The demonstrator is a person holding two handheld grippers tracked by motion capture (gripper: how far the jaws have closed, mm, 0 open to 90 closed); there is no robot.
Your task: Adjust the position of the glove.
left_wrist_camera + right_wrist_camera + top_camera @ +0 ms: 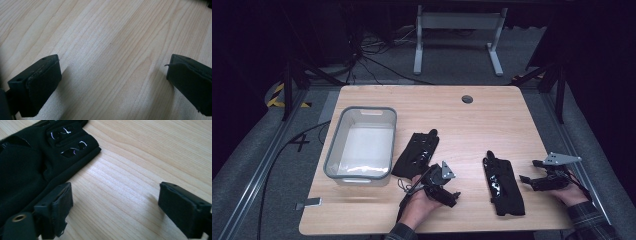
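Both tools stand wide apart and empty over the counter (492, 115): the right tool (528, 179) sits just beside the right-hand black glove (503, 182), and the left tool (451, 196) is near the other glove (417, 152) beside the grey bin (362, 144). The step looks like grasping the right-hand glove, probably to bin it. Slide one jaw low under the glove's near edge (75, 167) before closing, so the limp fabric bunches instead of slipping.

table (472, 125) evenly lit | dark surroundings | soft shadows | near edges blurred

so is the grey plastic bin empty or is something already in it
Empty: the grey plastic bin shows a bare pale floor in the high view.
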